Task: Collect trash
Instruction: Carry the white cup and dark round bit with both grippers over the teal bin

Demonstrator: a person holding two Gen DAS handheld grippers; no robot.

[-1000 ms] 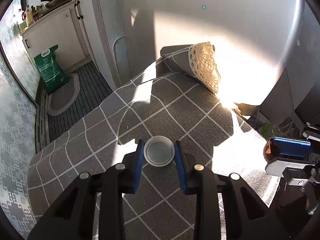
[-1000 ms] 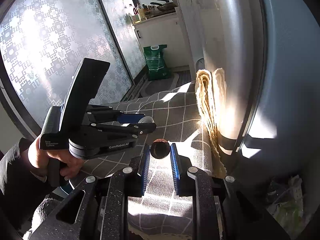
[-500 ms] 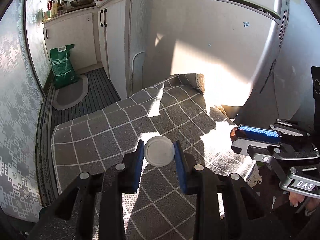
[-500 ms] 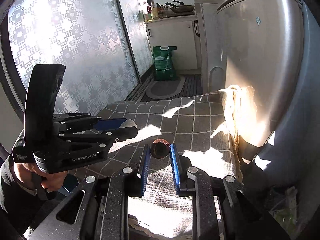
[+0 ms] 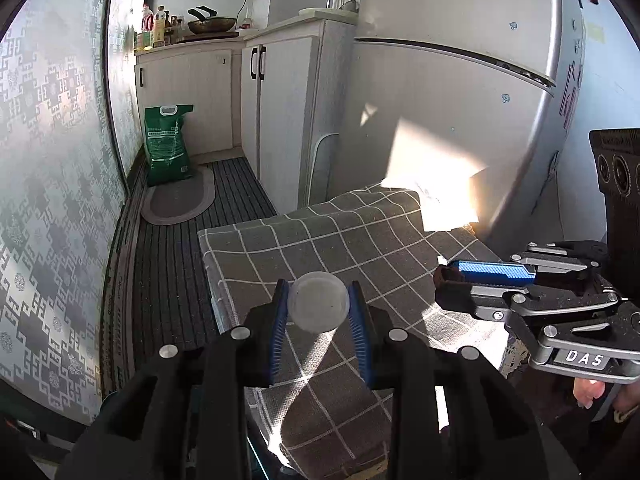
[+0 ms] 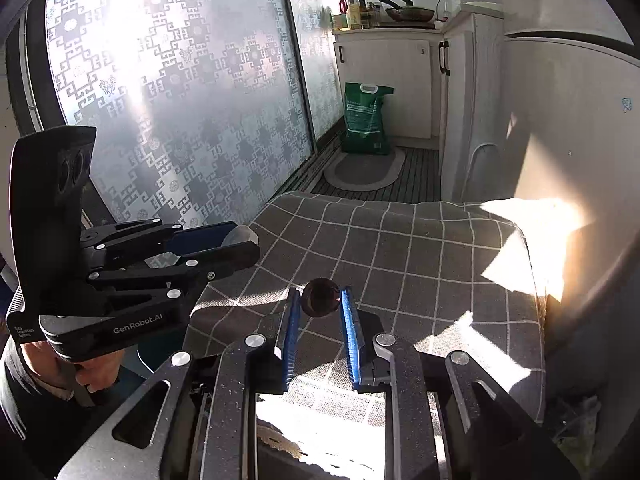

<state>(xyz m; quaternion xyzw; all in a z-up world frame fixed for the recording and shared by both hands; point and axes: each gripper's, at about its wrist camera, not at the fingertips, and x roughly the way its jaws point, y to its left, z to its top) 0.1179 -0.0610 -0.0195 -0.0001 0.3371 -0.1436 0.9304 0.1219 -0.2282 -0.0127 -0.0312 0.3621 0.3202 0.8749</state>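
Both pieces are already picked up: the left gripper (image 5: 319,309) fingers clench a translucent white round plastic lid (image 5: 319,307), the right gripper (image 6: 320,305) fingers a small dark brown round cap (image 6: 321,297), above the grey checked table (image 6: 420,256). What remains, I judge, is binning these 2; no bin shows.

Both cameras look forward and downward along their own fingers, close above the checked cloth (image 5: 360,240), facing the green bag (image 5: 168,144) beyond. Each view catches the other gripper at its edge.
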